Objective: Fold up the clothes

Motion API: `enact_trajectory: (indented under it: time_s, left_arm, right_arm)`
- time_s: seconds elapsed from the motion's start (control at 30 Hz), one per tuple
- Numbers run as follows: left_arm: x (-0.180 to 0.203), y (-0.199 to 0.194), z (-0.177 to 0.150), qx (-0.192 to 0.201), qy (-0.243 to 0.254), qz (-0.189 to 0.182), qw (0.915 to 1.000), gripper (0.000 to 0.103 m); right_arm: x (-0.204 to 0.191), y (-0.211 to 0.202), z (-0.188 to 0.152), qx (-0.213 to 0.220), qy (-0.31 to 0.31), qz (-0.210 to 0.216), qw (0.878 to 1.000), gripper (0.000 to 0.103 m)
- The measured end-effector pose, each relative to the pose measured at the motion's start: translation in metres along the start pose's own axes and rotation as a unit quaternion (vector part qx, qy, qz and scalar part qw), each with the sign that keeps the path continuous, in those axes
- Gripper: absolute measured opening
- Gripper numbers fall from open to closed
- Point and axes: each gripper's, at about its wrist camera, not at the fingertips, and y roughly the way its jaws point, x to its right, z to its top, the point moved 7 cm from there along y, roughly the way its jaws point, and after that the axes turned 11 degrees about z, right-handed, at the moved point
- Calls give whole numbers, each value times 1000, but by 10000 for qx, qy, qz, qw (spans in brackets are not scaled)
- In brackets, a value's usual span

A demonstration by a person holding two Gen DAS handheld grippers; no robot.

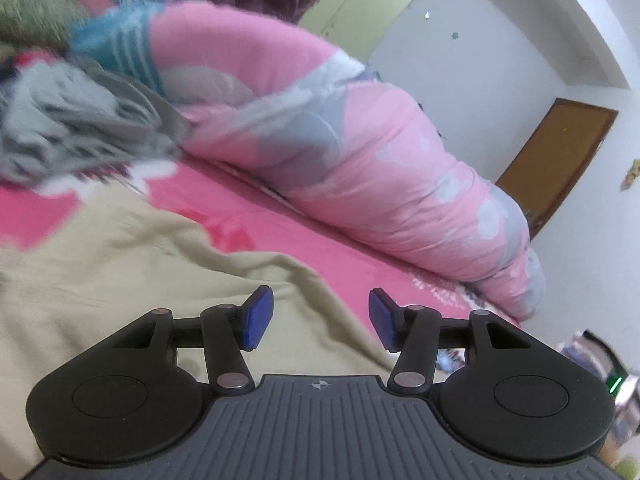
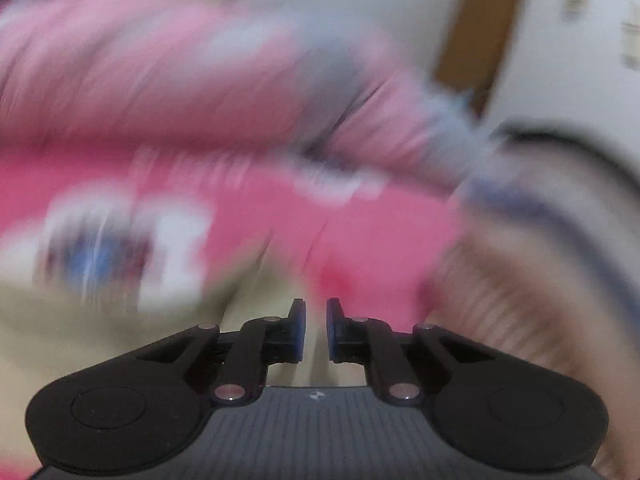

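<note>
Beige garment rumpled on bed: soft, light, limp; pinch an edge | left gripper released above it | right gripper nearly clenched, empty; blurred.

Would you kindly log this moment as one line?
left claw: open, empty | right claw: narrow gap, blurred | beige cloth garment: crumpled on pink bedsheet

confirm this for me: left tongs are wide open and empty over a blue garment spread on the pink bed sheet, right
Not quite: the garment under the left tongs is beige, not blue, as the left wrist view shows. The rest holds: those tongs are wide open with nothing between the pads, and the garment lies spread on the pink bed sheet.
</note>
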Motion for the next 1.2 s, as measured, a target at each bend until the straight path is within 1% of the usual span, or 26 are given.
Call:
enact_trajectory:
  time_s: [0.03,0.07,0.13,0.17,0.2,0.27,0.33,0.4,0.47,0.5,0.53,0.6,0.63,0.7,0.73,0.77,0.8,0.83,0.87,0.93,1.07,1.1,1.13,1.17,1.2]
  left_arm:
    - [-8,-12,-1,56,88,60,9999,55]
    - [-16,-23,-2,98,150,114,9998,56]
    - [-35,-44,-6,97,102,178,9997,61]
    - [-44,-54,-8,89,70,211,9997,61]
    - [-53,-62,-11,54,9,248,9997,62]
    - [-73,-80,-18,-36,-73,311,9995,64]
    - [-88,-91,-26,-166,-98,379,9991,67]
    - [-103,-102,-35,-270,-132,447,9985,67]
    - [-114,-109,-45,-390,-191,479,9979,67]
    - [-119,-111,-49,-460,-227,484,9975,67]
    - [-124,-113,-54,-528,-268,492,9970,67]
    - [-132,-116,-63,-641,-358,558,9957,67]
    - [-135,-117,-68,-687,-387,605,9950,67]
    - [-134,-117,-73,-712,-380,736,9940,67]
    - [-131,-119,-75,-668,-335,740,9945,67]
    - [-127,-122,-77,-623,-285,729,9950,67]
    - [-122,-128,-80,-578,-225,669,9958,67]
    - [-116,-130,-80,-543,-163,598,9966,67]
    - [-110,-132,-81,-509,-98,527,9973,67]
    - [-99,-132,-85,-493,39,435,9978,67]
    - [-87,-117,-96,-543,248,489,9970,67]
    - [-84,-113,-98,-556,300,503,9967,67]
    - [-81,-109,-101,-568,352,517,9964,67]
    - [-79,-106,-104,-579,401,541,9961,67]
    - [-79,-101,-107,-587,445,604,9955,67]
  right_arm:
    - [5,-11,14,273,257,-19,9993,12]
    - [5,-26,18,411,408,64,9983,12]
    - [5,-56,27,687,711,229,9948,14]
    - [4,-72,29,794,832,332,9928,15]
    - [4,-88,23,791,898,506,9915,20]
    - [7,-122,3,644,1234,930,9859,33]
    - [18,-152,-28,343,1743,1343,9749,38]
    - [29,-172,-61,-62,2178,1602,9627,39]
    - [42,-191,-98,-396,2549,1620,9525,42]
    - [49,-198,-118,-534,2696,1575,9485,45]
    - [56,-200,-135,-651,2851,1480,9448,46]
    - [71,-201,-168,-890,3277,1330,9311,46]
    - [74,-200,-178,-955,3443,1369,9239,46]
    - [53,-202,-170,-905,3306,1628,9252,46]
    - [43,-202,-166,-880,3237,1757,9255,45]
    - [32,-203,-162,-855,3167,1885,9257,38]
    - [22,-204,-158,-830,3096,2013,9256,34]
    - [11,-205,-154,-804,3024,2141,9253,11]
    - [1,-206,-151,-779,2952,2268,9248,5]
    - [-20,-208,-143,-727,2806,2521,9233,3]
    - [-62,-212,-128,-621,2506,3020,9177,4]
    - [-72,-214,-124,-594,2430,3143,9158,5]
    - [-83,-215,-120,-567,2353,3265,9137,10]
    - [-97,-216,-117,-571,2181,3392,9133,20]
    - [-124,-219,-117,-660,1737,3525,9172,26]
